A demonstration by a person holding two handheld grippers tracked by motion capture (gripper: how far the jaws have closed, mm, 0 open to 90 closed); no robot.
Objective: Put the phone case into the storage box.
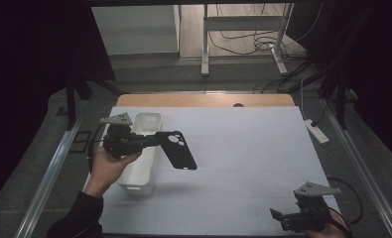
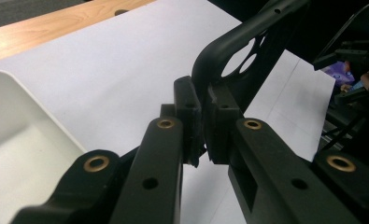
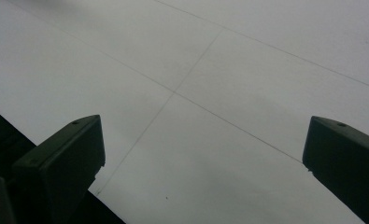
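A black phone case (image 1: 178, 150) with round camera cut-outs hangs in the air just right of a white bin (image 1: 143, 148). My left gripper (image 1: 156, 140) is shut on the case's upper edge, above the bin's right rim. In the left gripper view the two jaws pinch the case's rim (image 2: 219, 49), with the bin's wall (image 2: 28, 135) at the left. My right gripper (image 1: 282, 217) rests low at the table's near right corner and is open. In the right gripper view its fingertips (image 3: 65, 154) stand far apart over bare white sheet, nothing between them.
A white sheet (image 1: 243, 148) covers the table, with a strip of wood (image 1: 203, 100) along the far edge. A white power strip (image 1: 316, 131) lies off the table's right side. Cables and a metal stand (image 1: 243, 29) sit on the floor beyond.
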